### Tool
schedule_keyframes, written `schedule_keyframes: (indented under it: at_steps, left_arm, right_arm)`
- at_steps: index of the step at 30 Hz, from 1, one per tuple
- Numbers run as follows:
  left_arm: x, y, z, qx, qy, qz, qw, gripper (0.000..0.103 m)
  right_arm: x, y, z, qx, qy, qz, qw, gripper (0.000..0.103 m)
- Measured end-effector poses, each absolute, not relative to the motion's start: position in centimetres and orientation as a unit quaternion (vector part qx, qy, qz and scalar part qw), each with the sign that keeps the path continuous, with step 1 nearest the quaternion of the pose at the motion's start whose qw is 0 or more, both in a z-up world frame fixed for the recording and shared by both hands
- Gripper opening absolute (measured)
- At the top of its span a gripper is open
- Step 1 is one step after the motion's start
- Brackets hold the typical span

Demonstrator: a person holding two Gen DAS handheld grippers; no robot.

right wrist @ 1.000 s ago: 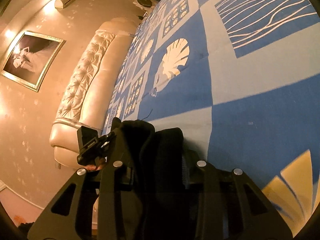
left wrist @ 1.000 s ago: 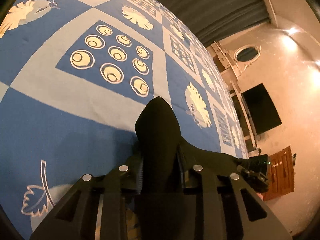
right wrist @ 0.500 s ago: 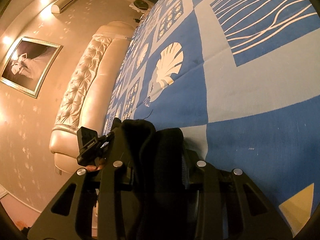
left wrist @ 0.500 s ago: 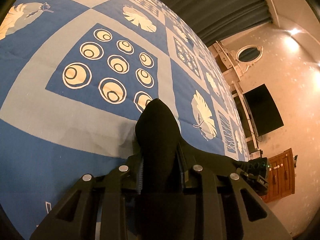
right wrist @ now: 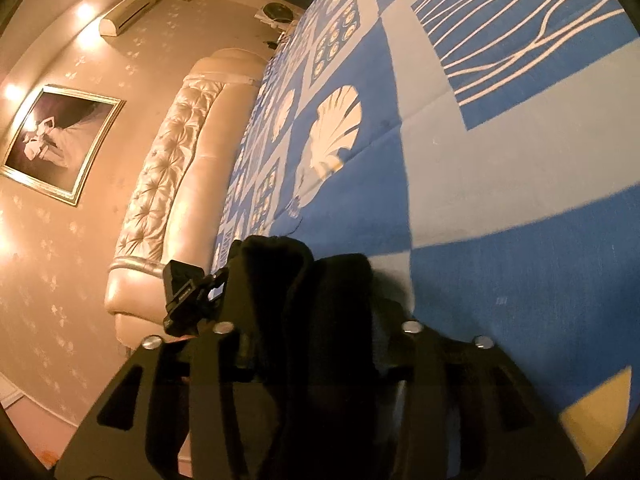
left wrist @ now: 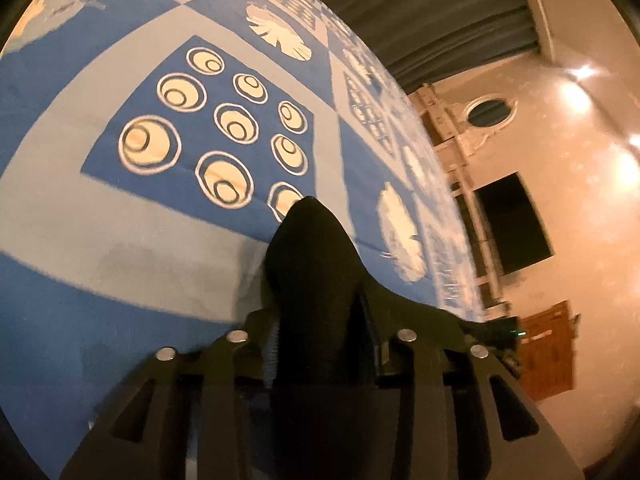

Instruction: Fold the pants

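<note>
The pants are black cloth. In the left wrist view a pointed bunch of the pants (left wrist: 316,276) sticks out between the fingers of my left gripper (left wrist: 320,344), which is shut on it above the blue patterned bedspread (left wrist: 120,240). In the right wrist view my right gripper (right wrist: 316,332) is shut on a thick fold of the pants (right wrist: 320,304), held above the bedspread (right wrist: 500,280). The other gripper shows at the edge of each view (left wrist: 496,332) (right wrist: 184,296). The rest of the pants is hidden below the grippers.
A cream tufted headboard (right wrist: 168,184) runs along the bed's left side in the right wrist view, under a framed picture (right wrist: 52,144). In the left wrist view a wall with a dark screen (left wrist: 512,224), a wooden cabinet (left wrist: 548,356) and grey curtains (left wrist: 440,16) lies beyond the bed.
Both grippers have kept their hold on the pants and moved over the bedspread; its pattern has slid toward the cameras in both views, and the circle panel is now nearer the left gripper.
</note>
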State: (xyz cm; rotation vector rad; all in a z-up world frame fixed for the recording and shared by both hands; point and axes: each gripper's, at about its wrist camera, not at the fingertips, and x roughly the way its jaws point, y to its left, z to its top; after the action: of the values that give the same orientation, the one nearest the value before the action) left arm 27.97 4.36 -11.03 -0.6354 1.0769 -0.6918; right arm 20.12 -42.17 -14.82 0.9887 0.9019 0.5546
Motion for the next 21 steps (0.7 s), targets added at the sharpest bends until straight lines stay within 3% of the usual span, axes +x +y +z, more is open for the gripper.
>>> schedule_keyframes:
  at_steps: [4,16,17,19,21]
  left_arm:
    - [25.2,6.1,-10.4,-0.294,0.497,-0.315,0.753,0.053]
    - [14.2,8.0,-10.6,-0.308,0.512,-0.325,0.733,0.063]
    - [13.9,7.7,-10.5,-0.302,0.511,-0.323,0.737,0.064]
    - [13.6,6.7,-10.6,-0.296,0.512,-0.323,0.739,0.065]
    - [13.6,5.9,-10.6,-0.304,0.513,-0.328,0.733,0.064]
  right_arm:
    - [17.7,-42.9,-14.6,0.471,0.411,0.253,0.738,0.063]
    - [10.8,-39.2,-14.4,0.446,0.434,0.276,0.732,0.070]
    - [10.7,-39.0,-14.4,0.446,0.432,0.272,0.735,0.069]
    - [10.6,-38.9,-14.6,0.453,0.435,0.258,0.734,0.048]
    - [10.4,-39.2,-15.0,0.461,0.432,0.254,0.732,0.038]
